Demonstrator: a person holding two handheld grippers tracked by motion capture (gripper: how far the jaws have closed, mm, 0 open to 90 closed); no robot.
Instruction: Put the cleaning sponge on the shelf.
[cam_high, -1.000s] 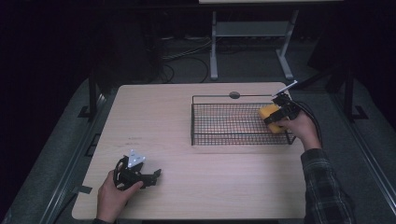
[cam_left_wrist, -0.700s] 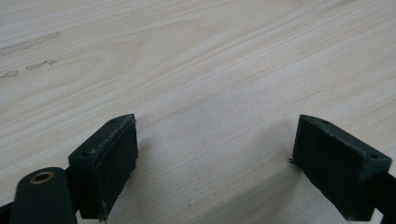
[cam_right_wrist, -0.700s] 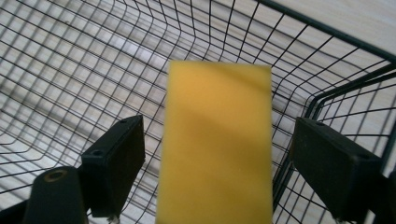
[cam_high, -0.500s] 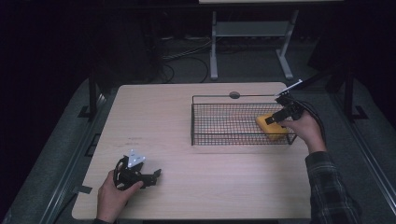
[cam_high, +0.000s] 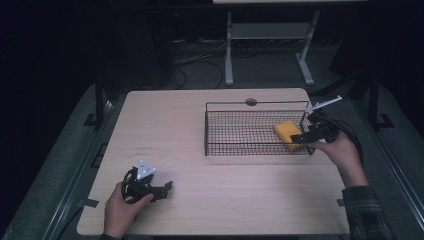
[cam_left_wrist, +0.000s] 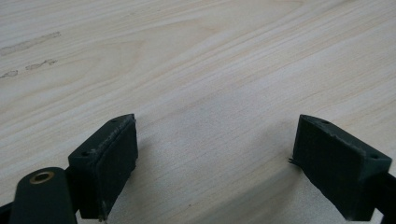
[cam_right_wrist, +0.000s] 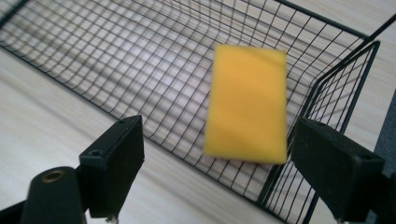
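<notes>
Right gripper view shows my right tool (cam_right_wrist: 219, 179) with jaws wide apart and nothing between them, the flat yellow rectangular sponge (cam_right_wrist: 246, 108) lying on the floor of the black wire basket (cam_right_wrist: 116, 70), at its right end. I judge the release done: I lift clear of the rim without snagging wire. My left tool (cam_left_wrist: 215, 163) rests open on the pale wooden table (cam_left_wrist: 196, 60), holding nothing.

the left hand (cam_high: 120, 207) rests low at the near left, its left gripper (cam_high: 167, 186) lying level, jaws spread wide with nothing between them. the right forearm, in a plaid sleeve (cam_high: 365, 212), reaches forward on the right; the right hand (cam_high: 340, 150) holds the right gripper (cam_high: 296, 139) pointing leftward, jaws apart and gripping nothing.
</notes>
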